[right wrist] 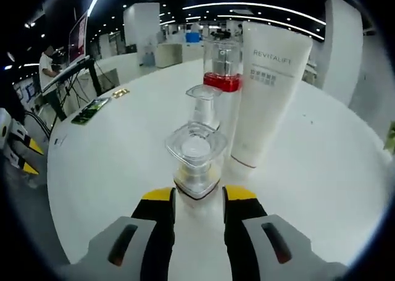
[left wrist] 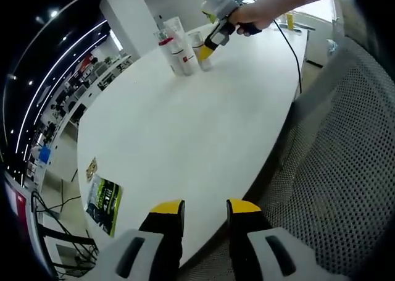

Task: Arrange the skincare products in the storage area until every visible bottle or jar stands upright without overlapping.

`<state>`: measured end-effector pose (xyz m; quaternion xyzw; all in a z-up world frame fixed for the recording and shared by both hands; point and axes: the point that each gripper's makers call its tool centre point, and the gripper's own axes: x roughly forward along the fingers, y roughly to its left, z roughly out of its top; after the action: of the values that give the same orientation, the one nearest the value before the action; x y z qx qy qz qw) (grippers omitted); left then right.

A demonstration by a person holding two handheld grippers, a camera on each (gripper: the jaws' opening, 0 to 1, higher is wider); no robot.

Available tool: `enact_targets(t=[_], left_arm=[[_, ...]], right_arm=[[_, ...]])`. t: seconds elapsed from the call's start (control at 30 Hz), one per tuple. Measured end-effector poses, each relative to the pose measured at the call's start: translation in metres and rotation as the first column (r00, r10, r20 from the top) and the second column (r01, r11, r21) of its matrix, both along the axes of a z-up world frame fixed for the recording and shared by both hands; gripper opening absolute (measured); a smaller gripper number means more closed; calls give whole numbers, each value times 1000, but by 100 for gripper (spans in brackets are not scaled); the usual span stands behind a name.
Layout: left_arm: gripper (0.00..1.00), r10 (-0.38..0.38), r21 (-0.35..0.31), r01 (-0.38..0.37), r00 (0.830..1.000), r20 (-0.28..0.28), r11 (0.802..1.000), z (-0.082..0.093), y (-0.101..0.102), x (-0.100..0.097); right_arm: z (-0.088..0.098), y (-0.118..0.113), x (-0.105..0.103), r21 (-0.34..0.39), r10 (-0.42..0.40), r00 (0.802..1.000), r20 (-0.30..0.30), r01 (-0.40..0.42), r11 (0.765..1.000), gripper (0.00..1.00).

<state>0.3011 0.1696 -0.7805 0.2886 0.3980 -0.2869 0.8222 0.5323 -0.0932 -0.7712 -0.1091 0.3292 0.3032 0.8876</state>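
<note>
Three skincare items stand upright in a tight group with a small one in front: a white Revitalift tube [right wrist: 271,96] on its cap, a clear-capped bottle with a red band [right wrist: 222,71], and a clear-topped bottle [right wrist: 203,108]. Nearest is a small bottle with a clear square cap [right wrist: 196,160], upright on the white table [right wrist: 111,163]. My right gripper [right wrist: 199,196] has its jaws against both sides of it. In the left gripper view the group [left wrist: 176,46] stands far off, with the right gripper [left wrist: 205,51] on it, held by a hand. My left gripper [left wrist: 205,212] stands open at the table's near edge, holding nothing.
A green leaflet [left wrist: 103,204] and a small card [left wrist: 91,168] lie near the table's left edge. A grey mesh chair [left wrist: 345,170] sits close on the right. A cable [left wrist: 291,46] trails from the right gripper. The left gripper [right wrist: 24,156] shows beyond the table edge.
</note>
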Motion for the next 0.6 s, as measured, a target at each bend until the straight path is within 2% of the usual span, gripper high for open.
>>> enact_targets(t=[0.07,0.17,0.27,0.4,0.6], left_arm=[[28,2,-1,-2,1000,7,1000,1,0,1],[28,0,1,0,1000,12,1000,1,1,1],[27,-9,5,9,1000,10,1000,1,0,0],[27,-23,14,23,1000,7,1000,0,-1,-1],[26,-37,21,37,999,4,999,-1,-2,-2]], right_arm=[[0,0,-2,18,-43,999,-10,43,999,30],[-8,-1,-7,20,-144,988,-63,146,989,30],[-10,1,-7,37,-211,975,-64,214,976,29],[-7,-6,-3,38,-273,962,-30,274,961,25],[-5,-8,1,60,-292,956,-16,292,954,19]])
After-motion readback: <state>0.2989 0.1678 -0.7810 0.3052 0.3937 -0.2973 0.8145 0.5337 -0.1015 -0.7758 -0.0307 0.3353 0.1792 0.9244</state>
